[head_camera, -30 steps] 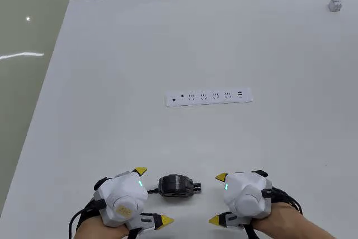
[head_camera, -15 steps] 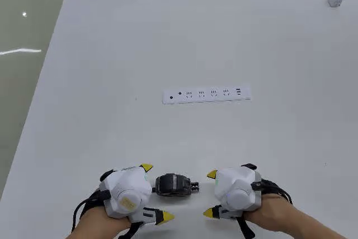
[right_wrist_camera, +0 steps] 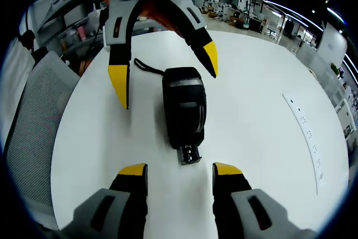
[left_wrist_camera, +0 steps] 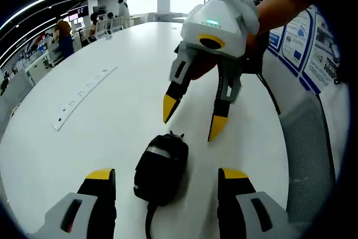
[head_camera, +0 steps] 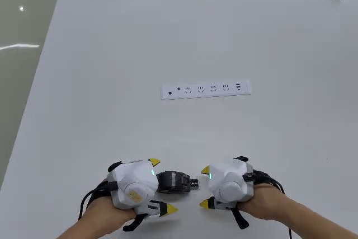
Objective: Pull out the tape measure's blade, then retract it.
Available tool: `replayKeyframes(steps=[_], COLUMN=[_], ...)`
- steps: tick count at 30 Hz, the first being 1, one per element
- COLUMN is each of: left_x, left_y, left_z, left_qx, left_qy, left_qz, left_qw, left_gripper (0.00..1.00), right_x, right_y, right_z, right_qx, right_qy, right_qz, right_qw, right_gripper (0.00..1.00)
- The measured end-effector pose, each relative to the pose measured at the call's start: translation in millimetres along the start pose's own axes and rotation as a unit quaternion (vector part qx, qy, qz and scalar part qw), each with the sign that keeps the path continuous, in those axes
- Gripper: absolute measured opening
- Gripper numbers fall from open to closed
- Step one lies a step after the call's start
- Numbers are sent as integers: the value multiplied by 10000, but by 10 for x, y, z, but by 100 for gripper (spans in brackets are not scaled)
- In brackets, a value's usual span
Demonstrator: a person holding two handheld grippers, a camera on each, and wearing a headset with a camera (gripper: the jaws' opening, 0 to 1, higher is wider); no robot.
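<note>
The tape [head_camera: 175, 181] lies near the bench's [head_camera: 112, 54] near edge, between the two grippers, likely so each can take one end. The left gripper [head_camera: 161, 186] is wide, straddling its back end. The right gripper [head_camera: 205, 187] is wide too, facing the hook [right_wrist_camera: 188, 154]. The long axis runs along that edge, with the hook pointing right.

no legible text, brand or number anywhere; print on the wall posters [left_wrist_camera: 305, 40] too blurred
</note>
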State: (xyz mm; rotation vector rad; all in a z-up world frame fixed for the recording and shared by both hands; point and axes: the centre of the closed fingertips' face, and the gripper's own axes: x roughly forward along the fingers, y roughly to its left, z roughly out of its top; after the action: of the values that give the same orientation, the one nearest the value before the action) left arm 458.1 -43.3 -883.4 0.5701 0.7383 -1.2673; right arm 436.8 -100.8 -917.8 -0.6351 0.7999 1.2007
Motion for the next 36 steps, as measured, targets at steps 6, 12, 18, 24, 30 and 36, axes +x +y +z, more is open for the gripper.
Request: replayKeyframes(steps=[6, 12, 18, 24, 30, 36], left_x=[84, 163, 216, 278, 317, 321], left_y=[-12, -20, -5, -13, -27, -24], left_z=[16, 19, 7, 3, 19, 20], left_qx=[40, 95, 147, 223, 286, 288], left_qy=[-12, 14, 43, 51, 50, 54], left_qz=[-57, -118, -138, -209, -269, -266], left_qw=[10000, 9999, 9998, 9995, 9992, 9992], left_gripper=[69, 67, 63, 60, 57, 54], right_x=[44, 91, 122, 155, 175, 184], right_y=[-18, -53, -76, -84, -104, -107], right_z=[9, 10, 11, -5, -15, -22], right_qx=[-98, -132, -195, -251, -283, -297], right_qy=[2, 10, 12, 37, 34, 44], right_qz=[27, 47, 68, 113, 129, 141], right_qw=[9999, 9999, 9998, 9996, 9995, 9995], right_gripper=[44, 42, 39, 37, 33, 31])
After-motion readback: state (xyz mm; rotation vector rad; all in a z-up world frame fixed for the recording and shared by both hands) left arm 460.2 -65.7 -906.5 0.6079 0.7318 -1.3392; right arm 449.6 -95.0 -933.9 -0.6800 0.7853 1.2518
